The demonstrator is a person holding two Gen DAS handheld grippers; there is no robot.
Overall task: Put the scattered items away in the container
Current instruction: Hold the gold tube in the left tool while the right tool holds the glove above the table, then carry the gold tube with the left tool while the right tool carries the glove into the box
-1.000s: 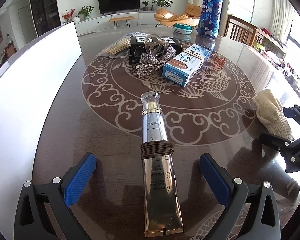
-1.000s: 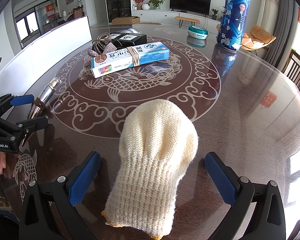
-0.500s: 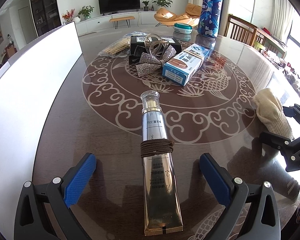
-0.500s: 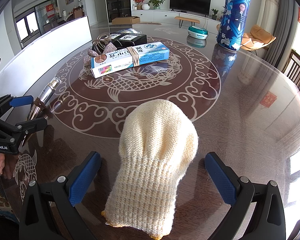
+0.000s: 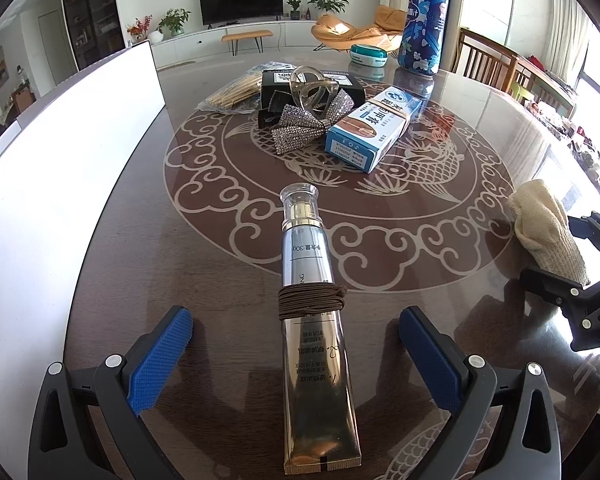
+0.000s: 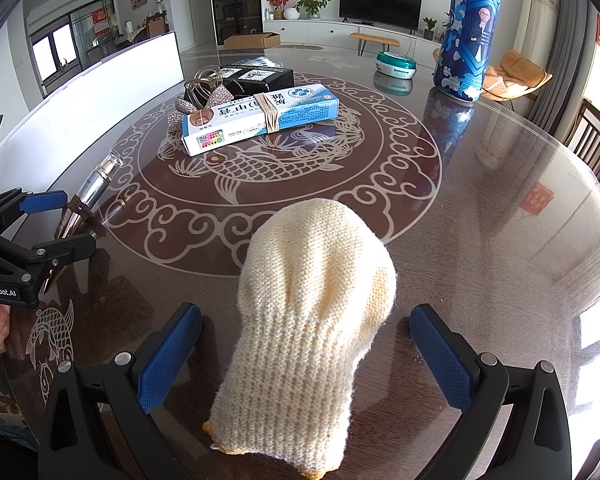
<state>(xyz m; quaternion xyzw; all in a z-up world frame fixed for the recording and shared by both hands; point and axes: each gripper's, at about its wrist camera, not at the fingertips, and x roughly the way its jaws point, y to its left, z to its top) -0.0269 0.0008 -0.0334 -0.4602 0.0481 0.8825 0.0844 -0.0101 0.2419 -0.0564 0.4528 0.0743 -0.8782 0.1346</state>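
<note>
A silver and gold cosmetic tube (image 5: 314,320) with a brown hair tie wound around it lies on the dark table between the wide-open fingers of my left gripper (image 5: 296,352). A cream knitted glove (image 6: 312,312) lies between the wide-open fingers of my right gripper (image 6: 306,354). Neither gripper touches its item. The glove also shows at the right of the left wrist view (image 5: 544,228), and the tube at the left of the right wrist view (image 6: 90,196). A white container wall (image 5: 60,184) runs along the table's left side.
Mid-table lie a blue and white toothpaste box (image 6: 260,118), a rhinestone bow (image 5: 304,124) with a clear hair claw, a black box (image 5: 276,84) and a bag of sticks (image 5: 236,90). A tall blue canister (image 6: 466,36) and a teal tin (image 6: 396,65) stand behind them.
</note>
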